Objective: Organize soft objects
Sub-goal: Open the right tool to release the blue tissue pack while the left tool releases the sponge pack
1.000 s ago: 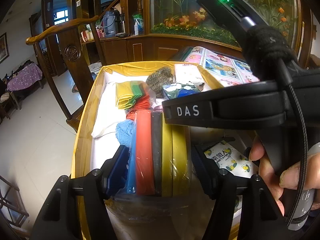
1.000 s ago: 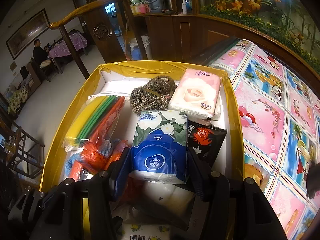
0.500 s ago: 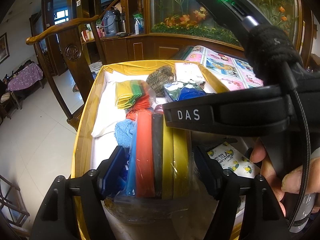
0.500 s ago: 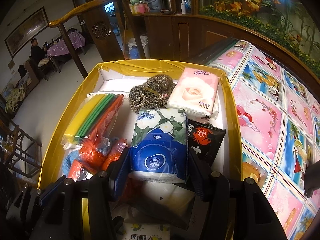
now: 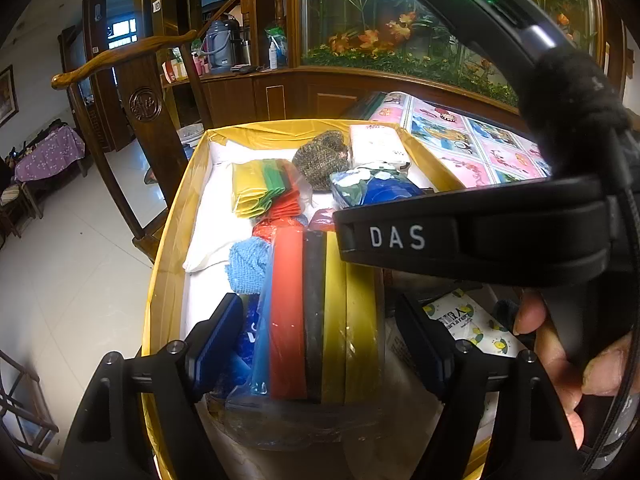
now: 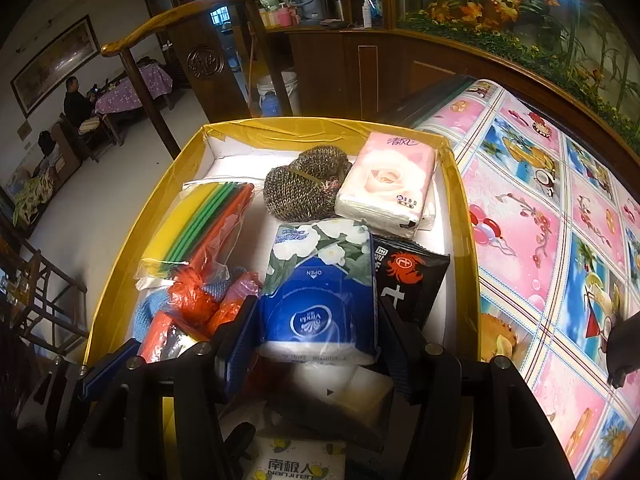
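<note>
1. Nearest in my left wrist view, I am watching the left gripper point(image 5: 320, 344) with its jaws opening; the bagged sponge stack point(image 5: 320, 320) (red, dark and yellow slabs on edge in clear plastic) is sitting between the pads, and a gap is showing on each side, so the pads are not pressing it.
2. In my right wrist view, I am seeing the right gripper point(image 6: 316, 340) bracketing the blue tissue pack point(image 6: 320, 292); the pads are lying right at its sides, and I cannot tell whether they are gripping it.
3. A hand point(image 5: 560, 364) is wrapping the right gripper's handle at the lower right of the left view.
4. Everything is lying inside the yellow box point(image 6: 120, 264), which is standing on the patterned tablecloth point(image 6: 540, 208).
5. Just left of the tissue pack, an orange plastic bag point(image 6: 192, 300) is lying over a blue cloth point(image 5: 248, 264).
6. To its right, a black sachet point(image 6: 412, 280) with a crab print is touching the tissue pack.
7. Further in, a bag of coloured sheets point(image 6: 192, 224) (yellow, green, orange) is resting along the left wall.
8. Toward the far wall, a knitted scrubber point(image 6: 308, 184) is sitting beside a pink tissue pack point(image 6: 388, 184), touching it.
9. Beyond the box, a wooden chair point(image 5: 140, 92) is standing on the tiled floor.
</note>
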The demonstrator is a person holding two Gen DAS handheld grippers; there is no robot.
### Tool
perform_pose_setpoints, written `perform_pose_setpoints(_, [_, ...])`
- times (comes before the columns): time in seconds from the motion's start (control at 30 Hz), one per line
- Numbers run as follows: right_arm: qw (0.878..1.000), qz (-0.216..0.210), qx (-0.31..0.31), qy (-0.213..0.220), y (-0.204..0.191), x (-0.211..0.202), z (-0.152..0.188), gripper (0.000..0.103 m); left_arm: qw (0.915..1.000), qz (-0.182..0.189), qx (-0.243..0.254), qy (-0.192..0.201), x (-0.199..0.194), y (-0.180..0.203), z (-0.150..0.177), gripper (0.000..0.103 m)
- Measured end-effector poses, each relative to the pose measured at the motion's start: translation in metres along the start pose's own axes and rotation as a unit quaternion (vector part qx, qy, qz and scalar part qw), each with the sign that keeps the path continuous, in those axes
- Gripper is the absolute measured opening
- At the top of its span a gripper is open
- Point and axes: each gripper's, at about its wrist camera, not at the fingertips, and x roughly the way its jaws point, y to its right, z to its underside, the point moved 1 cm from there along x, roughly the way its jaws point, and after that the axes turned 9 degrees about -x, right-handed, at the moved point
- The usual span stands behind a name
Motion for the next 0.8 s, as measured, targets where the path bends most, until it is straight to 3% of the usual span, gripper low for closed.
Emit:
perform_pose_setpoints(0.5, [1.000,-0.008,-0.002,0.018,-0.002,-0.024,0.006,0.062,1.0000,0.009,-0.001,0.001,-0.003,0.003,0.004,0.087])
perform_pose_setpoints(0.8, [1.000,-0.011,0.001,0.024,-0.001,-0.033,0.012,0.062,0.9999,0.013,0.001,0.000,-0.007,0.006,0.005,0.088])
